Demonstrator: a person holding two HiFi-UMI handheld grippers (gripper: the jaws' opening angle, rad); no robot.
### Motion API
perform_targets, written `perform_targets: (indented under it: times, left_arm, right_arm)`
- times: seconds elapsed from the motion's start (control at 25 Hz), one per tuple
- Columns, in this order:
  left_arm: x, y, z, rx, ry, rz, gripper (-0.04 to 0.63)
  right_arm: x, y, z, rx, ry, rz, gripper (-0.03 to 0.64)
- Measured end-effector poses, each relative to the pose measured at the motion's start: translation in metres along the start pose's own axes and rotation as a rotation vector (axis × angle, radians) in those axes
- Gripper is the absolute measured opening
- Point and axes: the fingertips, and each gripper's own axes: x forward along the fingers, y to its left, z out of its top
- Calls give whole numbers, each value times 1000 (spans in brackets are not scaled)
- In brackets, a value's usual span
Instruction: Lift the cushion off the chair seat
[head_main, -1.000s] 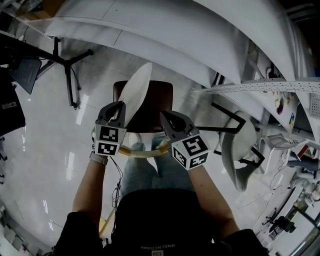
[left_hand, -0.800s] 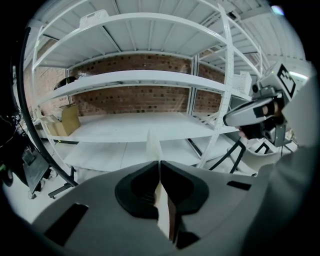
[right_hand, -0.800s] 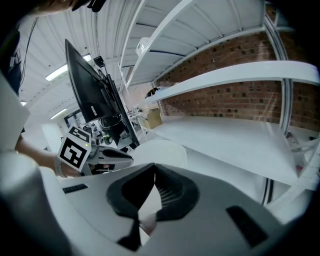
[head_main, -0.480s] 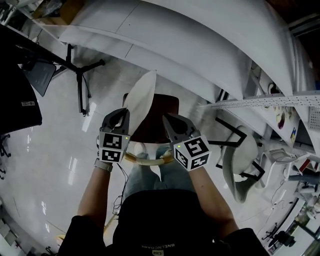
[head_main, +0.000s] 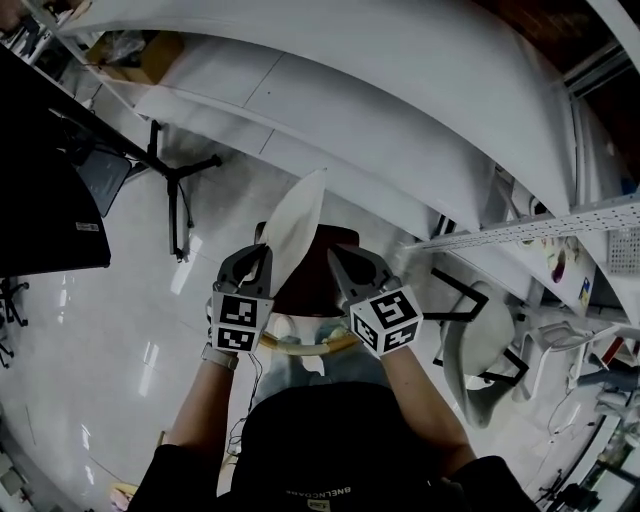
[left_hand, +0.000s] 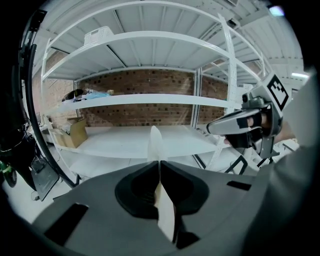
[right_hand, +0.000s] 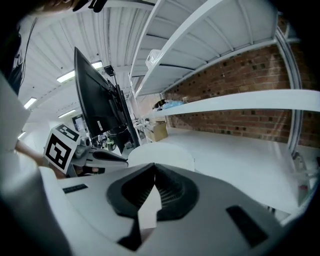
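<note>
A cream cushion (head_main: 294, 222) hangs tilted on edge above the dark red chair seat (head_main: 322, 268), clear of it. My left gripper (head_main: 260, 256) is shut on its left edge; in the left gripper view the fabric (left_hand: 163, 207) is pinched between the jaws (left_hand: 159, 163). The right gripper (head_main: 336, 256) is shut on the cushion's near right corner, a white flap (right_hand: 149, 207) caught between its jaws (right_hand: 153, 168), with the rounded cushion body (right_hand: 161, 154) beyond. The chair's tan curved back rail (head_main: 305, 346) lies just below both grippers.
White shelving (head_main: 400, 120) runs across behind the chair. A black tripod stand (head_main: 172, 185) and a black monitor (head_main: 50, 215) stand at the left. A white chair (head_main: 482, 330) with a black frame sits to the right.
Both grippers have risen together with the cushion held between them. The cushion now stands higher above the red seat.
</note>
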Motion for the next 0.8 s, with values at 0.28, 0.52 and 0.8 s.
perform_targets:
  times: [0.28,0.52,0.8]
  left_arm:
    - [-15,11,38,-4,-38,53,23]
    - [-37,15,71,55,-75,91,23]
    - [-58,24,96,74,-125,120,23]
  right_arm:
    - [-4,5,31,-34,-45,26,9]
    - [-10,12,54,-66,-85,44,9]
    - [-14,15,81,-98,-137,48,9]
